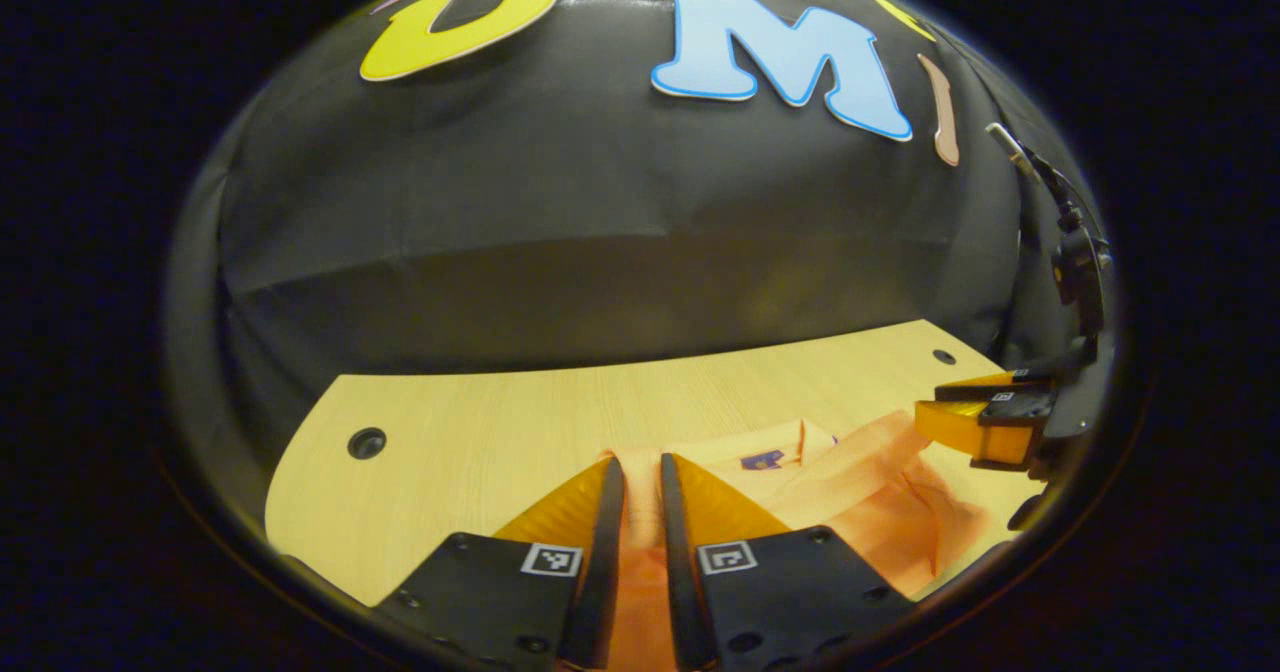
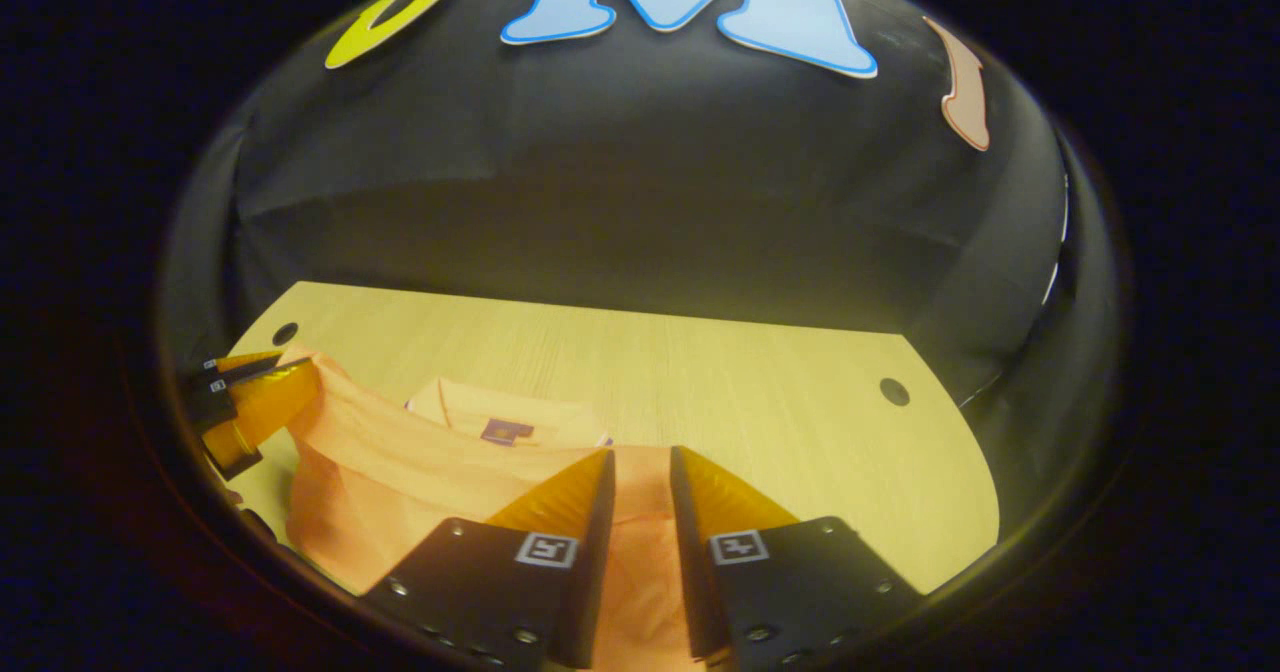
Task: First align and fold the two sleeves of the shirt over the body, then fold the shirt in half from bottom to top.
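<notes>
My left claw (image 1: 640, 472) has its two fingers drawn close together with a strip of orange cloth running between them; it reads as clenched on the shirt (image 1: 870, 492). My right claw (image 2: 640, 467) is set the same way, fingers narrow, orange fabric in the gap, so I log it as gripping the shirt too. In each view the other claw sits out at the edge of the garment, level with mine.

Outward from the claws: the shirt lies on the pale wooden worktop (image 1: 480, 422), collar and a small dark label (image 1: 762, 459) toward the far side. The cloth between my two claws is raised in a loose band with creases falling away from it, so I judge an edge is lifted off the worktop, not lying flat. Which edge it is, sleeve or hem, I cannot tell.

Handling notes: thin, light, limp fabric. It will sag and wrinkle wherever it is unsupported and will not hold a line by itself. Best held at seams or corners, both claws at matching height, with the span kept lightly taut. The worktop looks smooth, so the body may slide if dragged.
</notes>
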A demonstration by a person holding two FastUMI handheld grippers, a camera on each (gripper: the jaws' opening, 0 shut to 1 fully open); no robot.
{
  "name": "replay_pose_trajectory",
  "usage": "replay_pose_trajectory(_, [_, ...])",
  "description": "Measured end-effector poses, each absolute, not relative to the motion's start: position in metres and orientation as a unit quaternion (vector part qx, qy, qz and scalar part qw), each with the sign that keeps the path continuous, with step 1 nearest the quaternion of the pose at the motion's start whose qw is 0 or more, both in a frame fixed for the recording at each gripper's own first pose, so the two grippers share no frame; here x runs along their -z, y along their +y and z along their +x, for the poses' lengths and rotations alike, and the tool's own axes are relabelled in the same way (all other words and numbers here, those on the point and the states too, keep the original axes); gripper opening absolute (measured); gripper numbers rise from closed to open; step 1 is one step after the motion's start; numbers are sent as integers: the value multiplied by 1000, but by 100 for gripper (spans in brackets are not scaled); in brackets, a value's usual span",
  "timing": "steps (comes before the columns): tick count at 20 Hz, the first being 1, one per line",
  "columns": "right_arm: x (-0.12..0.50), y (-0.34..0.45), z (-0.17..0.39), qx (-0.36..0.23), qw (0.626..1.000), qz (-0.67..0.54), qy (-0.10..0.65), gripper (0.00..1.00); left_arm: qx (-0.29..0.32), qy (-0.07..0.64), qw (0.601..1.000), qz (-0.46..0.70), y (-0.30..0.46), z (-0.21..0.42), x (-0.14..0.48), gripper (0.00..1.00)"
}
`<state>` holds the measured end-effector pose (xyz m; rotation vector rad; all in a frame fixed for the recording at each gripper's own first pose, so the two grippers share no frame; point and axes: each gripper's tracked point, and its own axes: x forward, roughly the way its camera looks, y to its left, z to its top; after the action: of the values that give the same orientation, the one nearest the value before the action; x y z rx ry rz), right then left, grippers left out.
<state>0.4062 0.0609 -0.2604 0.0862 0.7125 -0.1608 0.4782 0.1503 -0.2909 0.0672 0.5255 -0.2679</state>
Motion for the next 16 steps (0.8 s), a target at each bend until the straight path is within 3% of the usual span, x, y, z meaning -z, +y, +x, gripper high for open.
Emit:
replay_pose_trajectory(2, [255,61,404,74,937,38,340,46,126,249,960,35,151,473,281,43])
replay_pose_trajectory(3, [250,61,401,74,938,38,336,51,128,245,961,34,149,469,275,41])
replay_pose_trajectory(4, [245,62,398,71,941,39,329,55,127,238,962,34,147,467,269,53])
replay_pose_trajectory(5, [242,64,395,66,943,41,325,59,123,229,965,37,147,464,262,59])
replay_pose_trajectory(6, [236,64,392,63,944,42,320,72,119,218,968,37,147,461,253,67])
replay_pose_trajectory(7, [231,62,388,62,947,40,314,77,116,210,970,36,146,456,244,70])
replay_pose_trajectory(9, [217,58,380,59,952,35,299,78,113,193,974,36,141,445,228,80])
replay_pose_trajectory(10, [209,56,375,59,954,34,291,78,111,183,976,37,139,439,218,96])
replay_pose_trajectory(16, [156,44,337,54,970,39,233,77,98,144,984,35,122,393,173,96])
